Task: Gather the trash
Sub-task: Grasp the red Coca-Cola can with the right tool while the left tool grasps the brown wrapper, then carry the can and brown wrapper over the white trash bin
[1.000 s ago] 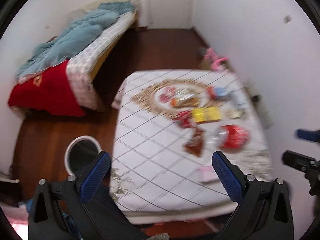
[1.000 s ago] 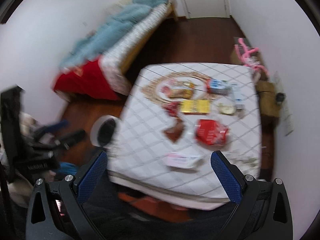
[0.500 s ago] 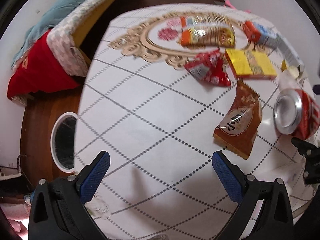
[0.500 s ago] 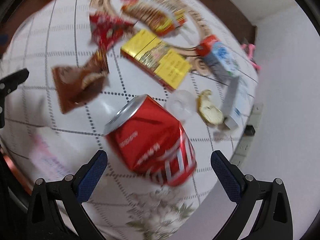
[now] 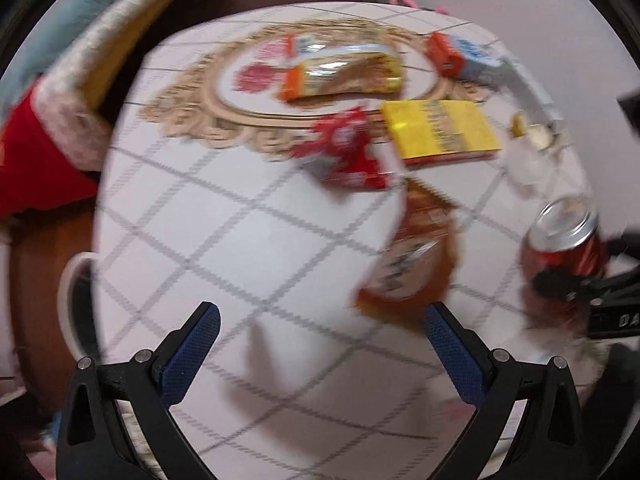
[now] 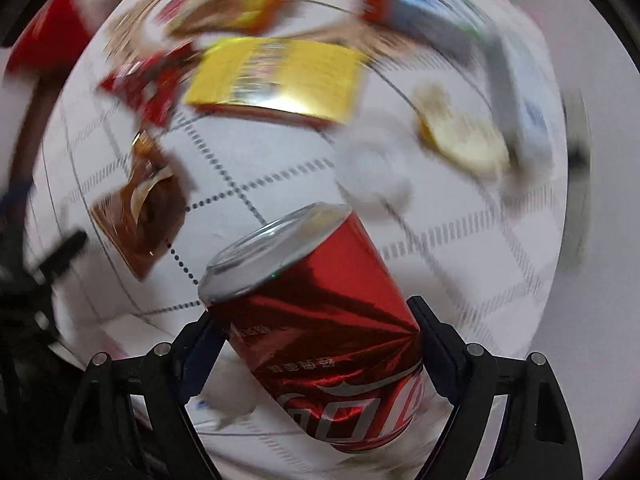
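Note:
A dented red soda can (image 6: 320,320) lies on the white checked tablecloth (image 6: 460,240). My right gripper (image 6: 312,312) points straight down over it. Its jaws are closing, one on each side of the can, and I see no firm press. In the left wrist view the can (image 5: 560,240) sits at the right edge with the right gripper's black frame beside it. My left gripper (image 5: 322,312) hangs open over bare cloth, with a brown snack wrapper (image 5: 412,264) just ahead of its right finger.
Beyond lie a red wrapper (image 5: 344,152), a yellow box (image 5: 440,132), an orange snack pack (image 5: 340,76), a carton (image 5: 456,56), a fruit peel (image 6: 460,136) and a clear lid (image 6: 372,168). A white bin (image 5: 72,300) stands on the floor to the left, by a bed (image 5: 40,120).
Both grippers dropped from high above the table to just over it. The right gripper came down around the red can and its jaws narrowed. The left gripper stayed open.

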{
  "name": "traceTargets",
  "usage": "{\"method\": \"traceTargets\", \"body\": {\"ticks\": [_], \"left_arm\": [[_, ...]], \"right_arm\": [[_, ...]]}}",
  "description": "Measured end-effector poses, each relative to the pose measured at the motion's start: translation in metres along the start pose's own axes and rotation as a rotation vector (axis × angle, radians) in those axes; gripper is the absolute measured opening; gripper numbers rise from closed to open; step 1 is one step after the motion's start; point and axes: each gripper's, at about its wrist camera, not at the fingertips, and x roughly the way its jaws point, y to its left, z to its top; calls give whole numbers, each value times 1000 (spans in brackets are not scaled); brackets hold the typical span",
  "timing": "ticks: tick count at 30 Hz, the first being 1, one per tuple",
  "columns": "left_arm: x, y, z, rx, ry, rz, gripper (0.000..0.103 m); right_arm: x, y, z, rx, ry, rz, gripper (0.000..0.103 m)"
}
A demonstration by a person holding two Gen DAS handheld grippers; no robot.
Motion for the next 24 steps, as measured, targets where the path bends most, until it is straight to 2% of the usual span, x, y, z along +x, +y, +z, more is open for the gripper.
{"method": "traceTargets", "body": {"ticks": [3, 5, 7, 8, 10, 12, 15, 20, 21, 22, 24], "left_arm": [[8, -13, 9, 20, 11, -69, 103], [15, -25, 14, 34, 25, -90, 101], [24, -33, 21, 45, 37, -88, 89], [28, -37, 23, 51, 42, -75, 76], [30, -45, 27, 70, 28, -37, 68], [28, -52, 29, 92, 8, 14, 44], [26, -51, 29, 83, 0, 37, 28], [15, -43, 21, 64, -16, 84, 23], [12, -45, 16, 62, -25, 93, 19], [7, -44, 13, 60, -36, 103, 19], [-3, -41, 8, 42, -59, 113, 19]], "right_arm": [[-3, -28, -17, 187, -14, 92, 88], [-4, -39, -26, 260, -32, 112, 88], [-1, -52, -34, 341, -40, 156, 89], [3, -59, -36, 378, -33, 189, 89], [11, -67, -38, 414, -18, 217, 89], [9, -68, -40, 413, -23, 208, 90], [13, -59, -54, 376, -31, 189, 93], [16, -25, -64, 291, -40, 73, 93], [16, -20, -65, 289, -48, 41, 92], [16, -17, -65, 284, -60, 35, 83], [14, -6, -68, 286, -80, 10, 83]]}}
